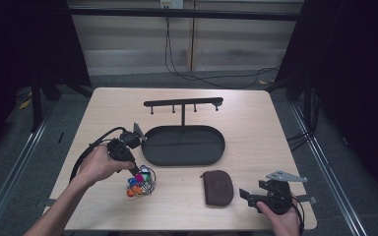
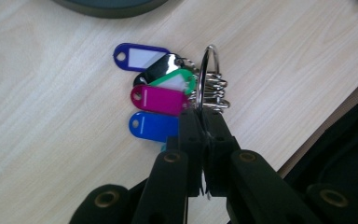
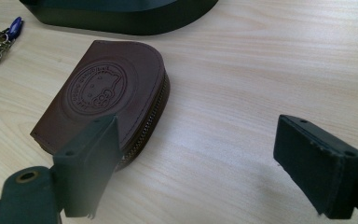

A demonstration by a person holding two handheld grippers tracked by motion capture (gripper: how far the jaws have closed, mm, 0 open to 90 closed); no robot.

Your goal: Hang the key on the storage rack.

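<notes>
Steel key ring [image 2: 206, 77] sits clamped edge-on in our left gripper [image 2: 204, 122] so its tags [image 2: 157, 99] dangle free, while our right gripper [image 3: 214, 154] rests spread apart beside the brown pouch [image 3: 103, 93].

High view: set above the near edge of the pale wooden counter [image 1: 256, 113], faced forward and down; the whole top is taken in from afar.
Left gripper view: carried on the left gripper [image 2: 204, 122], aimed steeply down along its jaws, very near the bunch of coloured plastic key tags on a metal ring [image 2: 168, 93].
Right gripper view: carried on the right gripper [image 3: 214, 158], held low and nearly level, close to the brown embossed leather zip pouch [image 3: 102, 93].
Shared: the black oval metal tray [image 1: 184, 145] is caught in all three views.
</notes>
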